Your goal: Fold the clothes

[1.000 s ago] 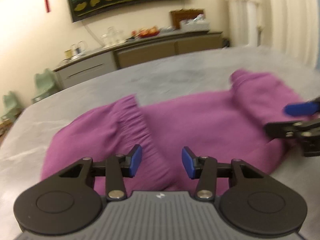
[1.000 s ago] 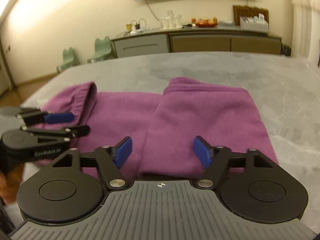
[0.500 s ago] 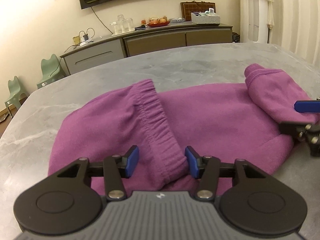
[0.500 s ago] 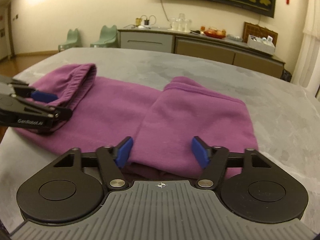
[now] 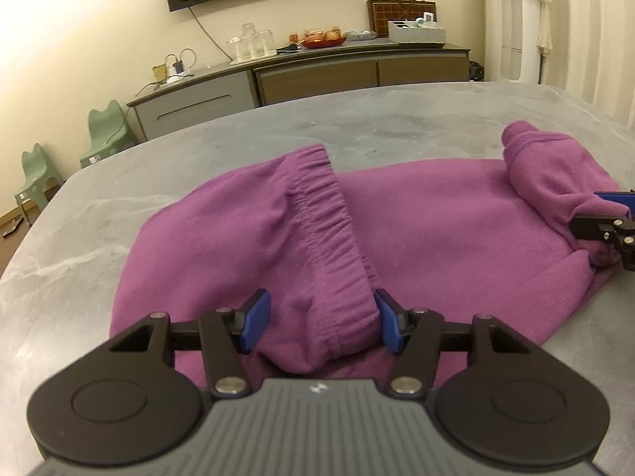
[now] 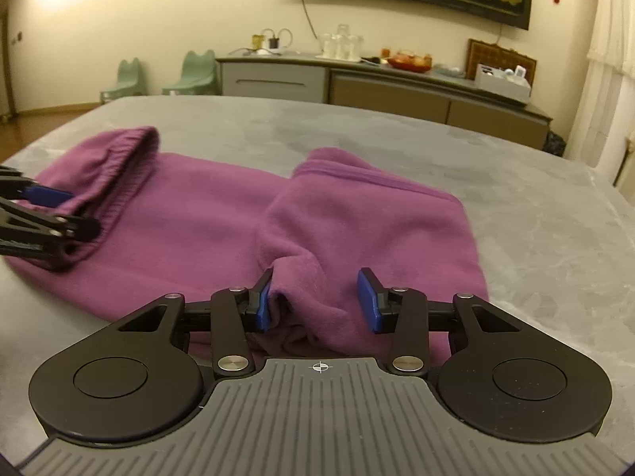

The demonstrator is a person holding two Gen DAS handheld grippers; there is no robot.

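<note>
garment: purple sweatpants lie folded on the grey table.
left gripper: jaws apart, elastic waistband between them, unclamped.
right gripper: jaws closing around a bunched leg end, not yet clamped.

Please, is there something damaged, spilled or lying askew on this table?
Nothing stands out. The purple trousers lie on the grey table, both ends folded inward, with no tear or stain visible. Left gripper straddles the waistband; right gripper, closing, has the leg fold between its fingers.
</note>
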